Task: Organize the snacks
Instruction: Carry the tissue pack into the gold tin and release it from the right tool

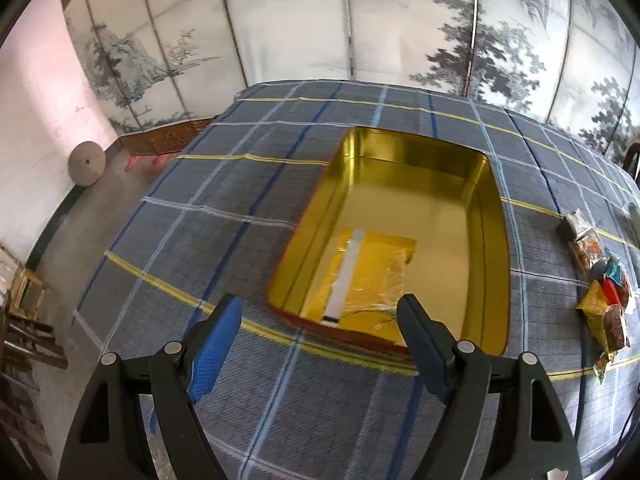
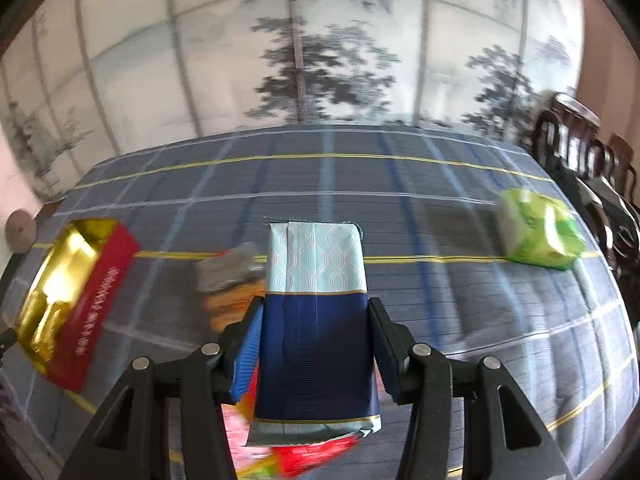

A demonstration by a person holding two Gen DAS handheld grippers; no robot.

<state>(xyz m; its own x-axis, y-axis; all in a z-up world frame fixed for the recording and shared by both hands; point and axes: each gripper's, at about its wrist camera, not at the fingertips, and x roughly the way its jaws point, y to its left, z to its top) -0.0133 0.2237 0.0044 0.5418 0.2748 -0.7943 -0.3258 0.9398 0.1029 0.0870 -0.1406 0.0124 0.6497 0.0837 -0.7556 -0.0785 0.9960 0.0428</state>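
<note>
one blue packet [image 2: 316, 320] lengthwise along claw [image 2: 316, 320]

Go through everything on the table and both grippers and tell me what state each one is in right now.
Tin: open, lid off, one packet inside.
Yellow packet: flat in the tin.
Blue packet: held off the table.
Green pack: lying on the cloth.
Snack pile: loose on the cloth, outside the tin.
Left gripper: open, empty.
Right gripper: shut on the blue packet.

Looks like a home dining room: plaid tablecloth [image 1: 248, 184] over a large table, painted folding screen [image 1: 304, 20] of ink pines at twelve o'clock, dark carved wooden chairs [image 2: 580, 148] at two o'clock.
</note>
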